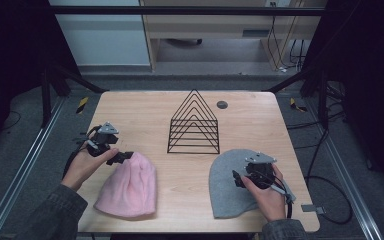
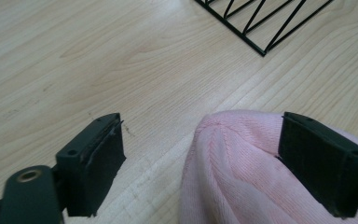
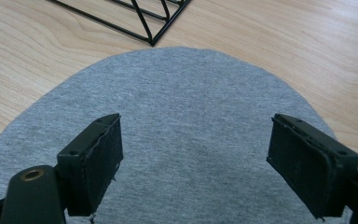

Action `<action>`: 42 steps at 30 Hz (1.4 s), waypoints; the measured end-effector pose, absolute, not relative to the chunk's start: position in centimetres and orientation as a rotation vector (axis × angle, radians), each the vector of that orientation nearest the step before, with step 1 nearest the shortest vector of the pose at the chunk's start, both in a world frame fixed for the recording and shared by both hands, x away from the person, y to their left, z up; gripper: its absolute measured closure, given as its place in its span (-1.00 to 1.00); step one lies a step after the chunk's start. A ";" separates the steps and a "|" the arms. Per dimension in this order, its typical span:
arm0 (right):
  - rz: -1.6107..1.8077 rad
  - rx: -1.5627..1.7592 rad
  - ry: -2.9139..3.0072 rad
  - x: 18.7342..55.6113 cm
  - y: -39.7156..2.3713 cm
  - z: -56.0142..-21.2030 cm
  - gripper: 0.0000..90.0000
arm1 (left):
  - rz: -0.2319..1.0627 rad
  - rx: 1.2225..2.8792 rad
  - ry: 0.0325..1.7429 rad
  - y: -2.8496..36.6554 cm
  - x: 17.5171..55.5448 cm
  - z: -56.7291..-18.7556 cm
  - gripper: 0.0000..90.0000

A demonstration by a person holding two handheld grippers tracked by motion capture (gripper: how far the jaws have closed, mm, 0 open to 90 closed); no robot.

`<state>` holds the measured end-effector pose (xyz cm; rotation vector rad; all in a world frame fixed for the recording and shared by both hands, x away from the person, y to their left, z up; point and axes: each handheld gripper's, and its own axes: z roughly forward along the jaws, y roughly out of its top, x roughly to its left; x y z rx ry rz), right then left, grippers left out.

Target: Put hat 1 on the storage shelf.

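Note:
A pink knitted hat (image 1: 130,187) lies flat at the table's front left. My left gripper (image 1: 119,158) stands open at the hat's rounded top. In the left gripper view (image 2: 205,128) the pink hat (image 2: 233,172) lies between the jaws, up against the right one, with a gap to the left one. A grey hat (image 1: 225,185) lies flat at the front right. My right gripper (image 1: 237,179) hovers open over its middle. In the right gripper view (image 3: 196,130) the grey hat (image 3: 191,93) spreads smooth under the wide jaws.
A black wire rack (image 1: 194,125) with triangular dividers stands mid-table behind both hats; its base corner shows in both gripper views (image 2: 261,28) (image 3: 142,18). A dark round cap (image 1: 222,104) sits in the wooden table (image 1: 135,107) at the back. Cables trail off the right edge.

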<state>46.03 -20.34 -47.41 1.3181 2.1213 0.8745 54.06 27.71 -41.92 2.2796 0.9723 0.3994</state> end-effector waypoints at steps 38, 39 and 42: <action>0.904 1.284 2.146 46.0 -19.6 -47.2 -0.45 | 0.336 2.266 1.001 26.2 52.4 -45.0 0.65; 0.912 1.274 2.146 45.9 -19.5 -47.1 -0.45 | 0.356 2.260 0.991 26.1 52.1 -44.5 0.66; 0.920 1.261 2.143 45.7 -19.2 -46.9 -0.44 | 0.392 2.240 0.973 25.9 51.7 -43.4 0.67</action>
